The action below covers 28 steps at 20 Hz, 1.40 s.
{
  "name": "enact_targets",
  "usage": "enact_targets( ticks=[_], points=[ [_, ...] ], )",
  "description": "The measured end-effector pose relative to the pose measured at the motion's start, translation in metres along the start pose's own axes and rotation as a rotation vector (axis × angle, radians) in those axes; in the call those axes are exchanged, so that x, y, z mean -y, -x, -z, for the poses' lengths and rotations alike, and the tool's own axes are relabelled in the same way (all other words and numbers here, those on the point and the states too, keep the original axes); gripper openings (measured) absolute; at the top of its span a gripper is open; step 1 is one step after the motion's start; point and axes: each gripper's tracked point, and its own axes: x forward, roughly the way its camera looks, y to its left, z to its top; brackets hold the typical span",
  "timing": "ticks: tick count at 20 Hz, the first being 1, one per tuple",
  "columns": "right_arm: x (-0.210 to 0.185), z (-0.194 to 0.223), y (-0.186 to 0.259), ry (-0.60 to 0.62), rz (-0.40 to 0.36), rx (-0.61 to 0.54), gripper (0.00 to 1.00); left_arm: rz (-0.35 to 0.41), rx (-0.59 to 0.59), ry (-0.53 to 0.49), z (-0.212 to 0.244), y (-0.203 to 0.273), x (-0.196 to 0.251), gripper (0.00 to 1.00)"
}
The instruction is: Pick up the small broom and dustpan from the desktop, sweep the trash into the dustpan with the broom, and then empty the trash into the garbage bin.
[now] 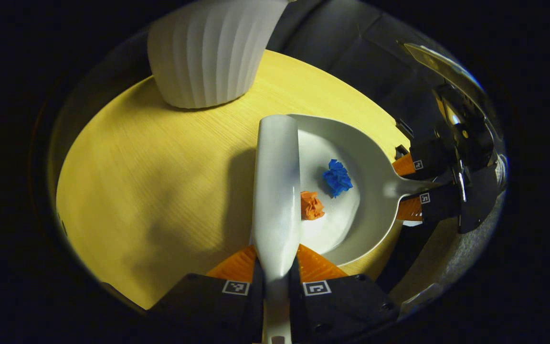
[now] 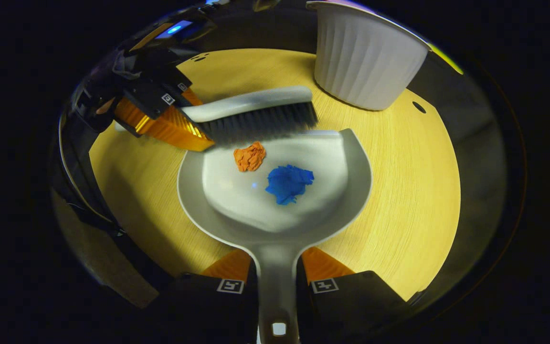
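Note:
My left gripper [image 1: 276, 267] is shut on the handle of the small grey broom [image 1: 276, 191], whose back points away over the mouth of the dustpan. My right gripper [image 2: 275, 267] is shut on the handle of the grey dustpan [image 2: 346, 191], which lies flat on the yellow tabletop [image 2: 408, 191]. Inside the pan lie a crumpled orange scrap [image 2: 249, 156] and a crumpled blue scrap [image 2: 287, 183]. The dark bristles of the broom [image 2: 260, 125] rest at the pan's front lip, just behind the orange scrap. In the left gripper view the scraps [image 1: 311, 205] sit right of the broom, and the right gripper [image 1: 411, 186] holds the pan's handle.
A white ribbed garbage bin [image 2: 365, 67] stands at the far edge of the round table, beyond the pan; in the left gripper view the bin [image 1: 208, 52] is ahead and left. Bare tabletop [image 1: 160, 191] spreads left of the broom. Dark surroundings ring the table.

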Motion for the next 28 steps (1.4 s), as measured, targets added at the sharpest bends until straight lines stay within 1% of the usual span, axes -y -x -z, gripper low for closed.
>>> enact_targets(
  ticks=[1, 2, 4, 6, 7, 8, 9, 10, 12, 14, 15, 16, 17, 18, 19, 20, 24, 25, 26, 27, 28],
  points=[
    [0.0, 0.002, 0.0, -0.016, 0.006, 0.003, 0.4, -0.027, 0.031, 0.013, -0.002, 0.006, 0.0, 0.26],
    [0.0, 0.001, 0.001, -0.03, 0.015, 0.009, 0.36, -0.059, 0.062, 0.028, -0.002, 0.015, -0.002, 0.26],
    [0.003, -0.001, 0.009, -0.059, 0.038, 0.021, 0.36, -0.113, 0.11, 0.07, 0.004, 0.033, -0.008, 0.26],
    [0.001, 0.004, 0.03, -0.091, 0.061, 0.03, 0.36, -0.168, 0.144, 0.12, 0.014, 0.053, -0.019, 0.26],
    [0.001, 0.001, 0.038, -0.108, 0.073, 0.037, 0.4, -0.188, 0.155, 0.15, 0.02, 0.062, -0.023, 0.26],
    [0.001, -0.002, 0.045, -0.125, 0.089, 0.043, 0.36, -0.2, 0.168, 0.18, 0.03, 0.072, -0.025, 0.26],
    [0.005, -0.005, 0.055, -0.144, 0.109, 0.046, 0.4, -0.213, 0.177, 0.208, 0.04, 0.081, -0.029, 0.26],
    [0.01, -0.009, 0.065, -0.162, 0.132, 0.052, 0.36, -0.228, 0.185, 0.236, 0.05, 0.088, -0.031, 0.26],
    [0.019, -0.019, 0.085, -0.191, 0.172, 0.069, 0.36, -0.258, 0.195, 0.292, 0.067, 0.09, -0.032, 0.26],
    [0.026, -0.031, 0.109, -0.218, 0.201, 0.091, 0.36, -0.288, 0.198, 0.328, 0.078, 0.098, -0.04, 0.26],
    [0.029, -0.038, 0.12, -0.235, 0.209, 0.096, 0.4, -0.296, 0.194, 0.337, 0.082, 0.098, -0.043, 0.26],
    [0.031, -0.043, 0.132, -0.254, 0.216, 0.101, 0.36, -0.3, 0.19, 0.343, 0.085, 0.096, -0.042, 0.26],
    [0.036, -0.05, 0.146, -0.277, 0.223, 0.1, 0.36, -0.301, 0.186, 0.346, 0.089, 0.095, -0.042, 0.26],
    [0.041, -0.056, 0.158, -0.297, 0.227, 0.096, 0.32, -0.299, 0.187, 0.346, 0.095, 0.095, -0.042, 0.26],
    [0.047, -0.064, 0.171, -0.314, 0.232, 0.097, 0.4, -0.292, 0.185, 0.345, 0.097, 0.095, -0.04, 0.26],
    [0.052, -0.072, 0.183, -0.323, 0.236, 0.096, 0.36, -0.283, 0.187, 0.344, 0.103, 0.098, -0.04, 0.26],
    [0.085, -0.108, 0.229, -0.298, 0.295, 0.114, 0.36, -0.263, 0.189, 0.351, 0.13, 0.099, -0.039, 0.26],
    [0.093, -0.121, 0.237, -0.296, 0.302, 0.12, 0.36, -0.262, 0.189, 0.356, 0.133, 0.099, -0.04, 0.24],
    [0.102, -0.133, 0.244, -0.297, 0.308, 0.124, 0.4, -0.258, 0.191, 0.363, 0.136, 0.098, -0.041, 0.26],
    [0.107, -0.143, 0.249, -0.294, 0.315, 0.127, 0.36, -0.254, 0.194, 0.371, 0.138, 0.098, -0.042, 0.26],
    [0.116, -0.155, 0.253, -0.288, 0.322, 0.127, 0.36, -0.252, 0.197, 0.375, 0.138, 0.099, -0.043, 0.26]
  ],
)
